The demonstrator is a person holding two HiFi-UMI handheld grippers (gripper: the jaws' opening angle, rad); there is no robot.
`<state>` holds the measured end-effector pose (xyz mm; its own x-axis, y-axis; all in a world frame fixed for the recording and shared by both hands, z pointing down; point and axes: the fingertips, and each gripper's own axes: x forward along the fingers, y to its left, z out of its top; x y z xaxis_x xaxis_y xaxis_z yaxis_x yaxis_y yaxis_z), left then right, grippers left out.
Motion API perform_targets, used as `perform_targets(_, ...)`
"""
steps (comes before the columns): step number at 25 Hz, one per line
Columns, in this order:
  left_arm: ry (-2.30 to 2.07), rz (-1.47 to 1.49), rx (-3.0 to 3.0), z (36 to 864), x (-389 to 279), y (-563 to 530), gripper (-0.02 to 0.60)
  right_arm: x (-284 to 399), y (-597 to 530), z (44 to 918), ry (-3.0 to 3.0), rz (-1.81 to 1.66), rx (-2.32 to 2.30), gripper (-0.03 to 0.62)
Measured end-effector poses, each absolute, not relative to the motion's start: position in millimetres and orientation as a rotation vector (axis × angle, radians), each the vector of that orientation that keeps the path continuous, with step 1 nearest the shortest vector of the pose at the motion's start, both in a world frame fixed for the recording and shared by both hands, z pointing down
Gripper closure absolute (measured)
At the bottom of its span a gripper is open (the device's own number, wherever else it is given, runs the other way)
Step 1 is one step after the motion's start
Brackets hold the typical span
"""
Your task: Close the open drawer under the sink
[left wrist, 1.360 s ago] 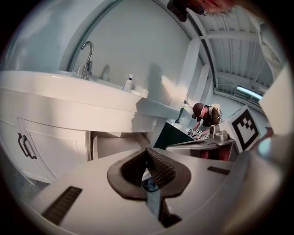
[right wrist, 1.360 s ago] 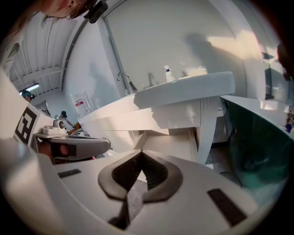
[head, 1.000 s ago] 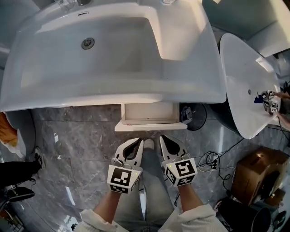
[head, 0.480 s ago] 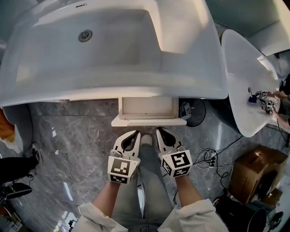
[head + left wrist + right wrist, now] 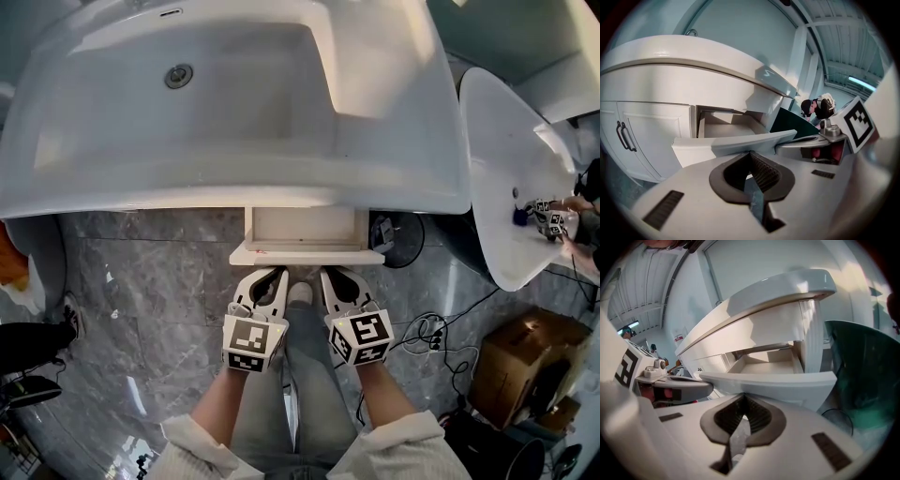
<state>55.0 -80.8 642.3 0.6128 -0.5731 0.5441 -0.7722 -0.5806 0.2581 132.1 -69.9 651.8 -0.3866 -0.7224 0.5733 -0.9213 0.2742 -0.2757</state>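
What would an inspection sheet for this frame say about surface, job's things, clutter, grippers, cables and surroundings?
Surface: white sink, basin bare; grey marble floor below.
Job's things: drawer under the sink, open, nothing seen inside.
Clutter: cardboard box on the floor at right.
Grippers: left gripper and right gripper both shut, empty, tips at the drawer front.
Cables: black cables loose on the floor by the box.
Surroundings: second white basin at right.

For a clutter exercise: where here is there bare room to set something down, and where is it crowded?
Free: the sink, bare around its drain; the open drawer, empty inside; the floor left of the drawer. Crowded: right of the drawer, with cables and a box.
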Motion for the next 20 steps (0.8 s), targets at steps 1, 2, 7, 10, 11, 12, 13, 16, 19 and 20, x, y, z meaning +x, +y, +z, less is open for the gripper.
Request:
perform_targets(1, -1.062, 0.57, 2.371, 642.3, 55.0, -80.6, 0.566, 132.3, -69.8, 651.2, -2.213, 0.831, 1.503, 0.585)
perform_targets(2, -1.061, 0.574, 2.374, 642.2, 54.8, -80.7, 0.567, 132.4, -69.9, 650.8, -2.21, 0.832, 1.51, 0.585)
perform_targets(7, -1.06, 0.574, 2.378, 642.0, 55.0, -83.2, 0.567, 133.0, -72.2, 649.7, -2.197, 0.812, 1.53, 0.585)
perform_targets(10, -1.053, 0.576, 2.389, 641.5, 55.4, -86.7, 0.568, 133.3, -75.6, 648.9, -2.19, 0.792, 1.544, 0.585)
perform_targets(11, -1.051, 0.572, 2.39, 641.3, 55.3, -89.1, 0.568, 133.2, -77.9, 648.5, -2.19, 0.787, 1.547, 0.585)
perform_targets(12, -1.05, 0.569, 2.392, 640.9, 55.3, -92.0, 0.567, 133.3, -80.6, 648.1, -2.192, 0.782, 1.551, 0.585)
perform_targets(13, -1.05, 0.57, 2.396, 640.5, 55.7, -94.9, 0.568, 133.6, -83.5, 647.6, -2.192, 0.775, 1.555, 0.585)
perform_targets(16, -1.055, 0.58, 2.412, 639.4, 56.5, -103.2, 0.568, 134.6, -91.7, 646.2, -2.192, 0.754, 1.563, 0.585)
perform_targets(19, -1.058, 0.581, 2.421, 638.7, 56.2, -109.5, 0.568, 134.1, -97.5, 645.8, -2.191, 0.736, 1.562, 0.585)
perform_targets(20, -1.059, 0.58, 2.422, 638.5, 56.5, -111.3, 0.568, 134.2, -99.2, 645.8, -2.191, 0.731, 1.562, 0.585)
